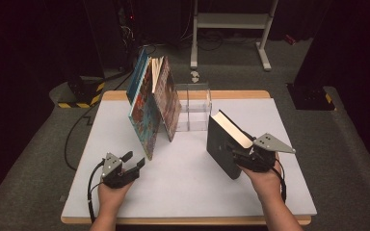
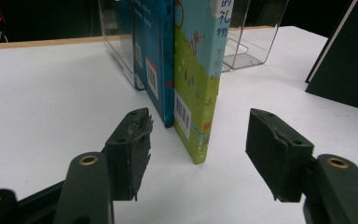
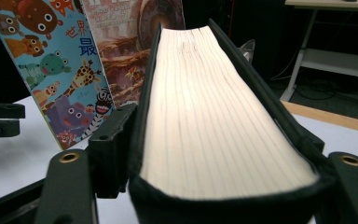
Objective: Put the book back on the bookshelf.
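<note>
A thick black book [image 1: 221,144] stands tilted on the right of the white table [image 1: 183,192]. My right gripper [image 1: 236,149] is shut on its fore-edge side. In the right gripper view the cream page block [image 3: 205,107] runs away between the jaws, with both covers against the pads. Three picture books [image 1: 149,106] lean together at the left end of a clear acrylic holder [image 1: 195,103]. My left gripper [image 1: 134,160] is open near the front left, with nothing held. In the left gripper view it [image 2: 200,126] faces the green book spine [image 2: 196,84] and a blue book [image 2: 156,60], short of both.
The acrylic holder's right compartments stand empty beside the leaning books. A white metal stand [image 1: 231,21] is on the floor beyond the table. A black-and-yellow striped base [image 1: 79,94] and cables lie at the far left. Bare table lies between the two grippers.
</note>
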{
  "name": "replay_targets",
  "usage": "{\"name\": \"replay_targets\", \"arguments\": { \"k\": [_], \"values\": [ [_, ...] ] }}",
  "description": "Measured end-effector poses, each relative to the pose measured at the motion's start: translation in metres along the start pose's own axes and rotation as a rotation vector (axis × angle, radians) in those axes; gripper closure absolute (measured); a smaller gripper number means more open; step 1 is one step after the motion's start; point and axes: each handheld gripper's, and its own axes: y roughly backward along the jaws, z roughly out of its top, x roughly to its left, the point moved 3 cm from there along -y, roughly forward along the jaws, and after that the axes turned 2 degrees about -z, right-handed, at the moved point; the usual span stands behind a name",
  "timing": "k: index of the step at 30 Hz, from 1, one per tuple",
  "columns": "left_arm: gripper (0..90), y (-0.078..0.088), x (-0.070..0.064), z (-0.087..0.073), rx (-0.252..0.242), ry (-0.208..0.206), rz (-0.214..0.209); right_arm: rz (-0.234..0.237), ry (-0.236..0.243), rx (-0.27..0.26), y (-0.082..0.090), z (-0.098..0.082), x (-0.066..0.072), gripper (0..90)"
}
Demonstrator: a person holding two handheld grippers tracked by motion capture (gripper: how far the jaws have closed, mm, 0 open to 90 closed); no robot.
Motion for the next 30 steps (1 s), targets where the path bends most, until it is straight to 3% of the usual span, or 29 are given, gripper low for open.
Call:
{"name": "replay_targets", "arguments": {
  "k": [7, 12, 19, 25, 30],
  "values": [
    [39.8, 0.0005, 0.0004, 0.0009, -0.006, 0.006, -0.003, -0.021, -0.009, 0.022, -0.0013, -0.0016, -0.0006, 34.9],
    [39.8, -0.0001, 0.0013, 0.0011, -0.005, 0.01, -0.002, -0.027, -0.01, 0.002, 0.0014, -0.0013, -0.0007, 39.3],
    [39.1, -0.0027, 0.0031, -0.0003, 0.018, -0.023, 0.023, -0.025, -0.003, 0.003, 0.001, -0.0016, 0.0005, 43.5],
    [36.0, -0.005, 0.0044, -0.0035, 0.046, -0.031, 0.026, -0.031, 0.012, 0.006, 0.0017, -0.002, 0.0022, 47.3],
    [31.0, -0.0047, 0.0045, -0.0031, 0.05, -0.011, 0.022, -0.014, 0.013, 0.015, 0.0018, -0.0012, 0.0022, 50.3]
  ]
}}
